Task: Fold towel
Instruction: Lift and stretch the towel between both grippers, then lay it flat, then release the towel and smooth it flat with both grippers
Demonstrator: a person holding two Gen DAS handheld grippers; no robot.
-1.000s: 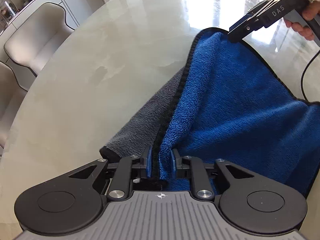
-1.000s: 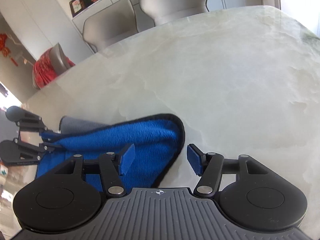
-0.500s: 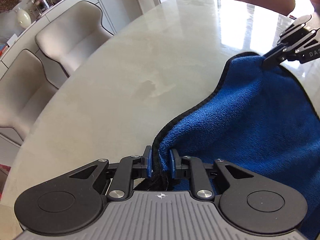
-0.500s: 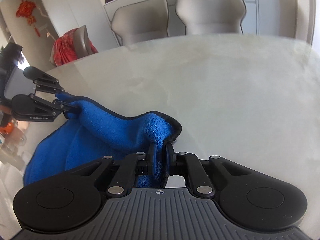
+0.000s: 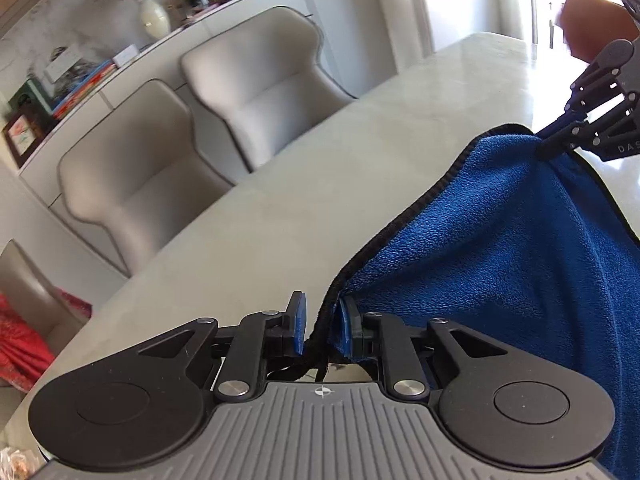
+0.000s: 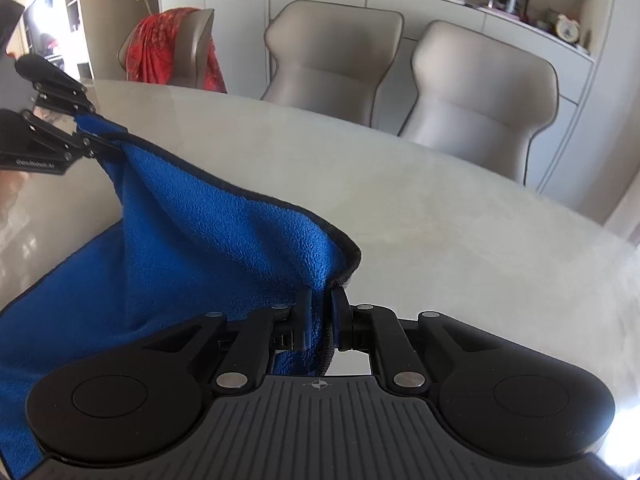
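Observation:
The blue towel with black trim hangs lifted over the pale marble table, stretched between both grippers. My left gripper is shut on one trimmed corner, though its left pad stands slightly off the cloth. My right gripper is shut on the other corner of the towel. Each gripper shows in the other's view: the right one at the far right, the left one at the far left. The towel's lower part drapes down out of sight.
Two beige chairs stand behind the table, with a white sideboard holding a vase, books and a clock. A chair with a red cloth is at the left. An orange chair is at the far end.
Both grippers have lifted the towel edge up off the table. The right gripper, open a second ago, closed on its corner. The grey underside is no longer visible.

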